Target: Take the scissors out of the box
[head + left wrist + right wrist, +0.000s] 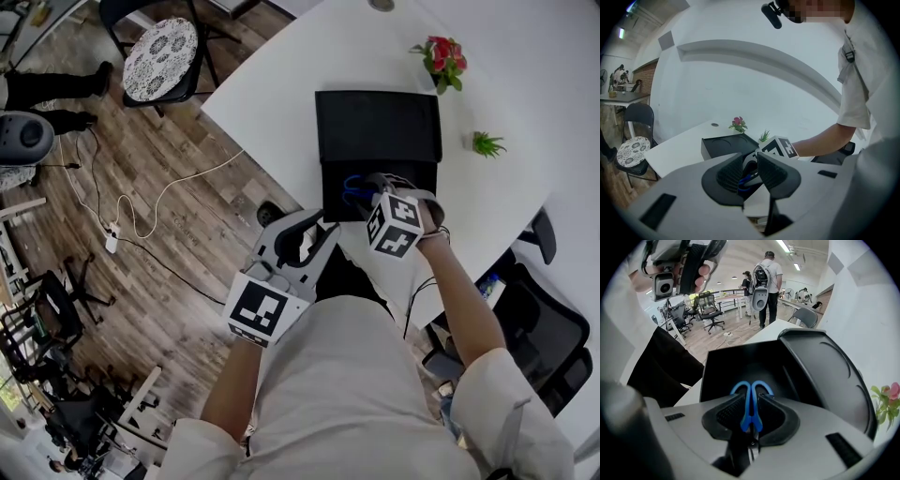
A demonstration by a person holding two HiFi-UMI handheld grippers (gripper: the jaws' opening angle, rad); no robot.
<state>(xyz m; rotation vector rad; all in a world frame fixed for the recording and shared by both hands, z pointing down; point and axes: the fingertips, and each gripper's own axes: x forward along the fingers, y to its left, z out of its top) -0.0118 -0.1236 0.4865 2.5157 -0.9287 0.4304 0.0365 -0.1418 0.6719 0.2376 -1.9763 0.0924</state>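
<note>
The right gripper pinches the scissors by their blue handles, low inside the box. The grip looks thin, so on lifting they may pivot, slip out, or snag the box wall. The left gripper waits short of the box, spread and empty.

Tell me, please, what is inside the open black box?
Blue-handled scissors are inside the box, between the jaws of the right gripper. Whether anything else lies beneath the gripper cannot be seen, as it covers that part.
</note>
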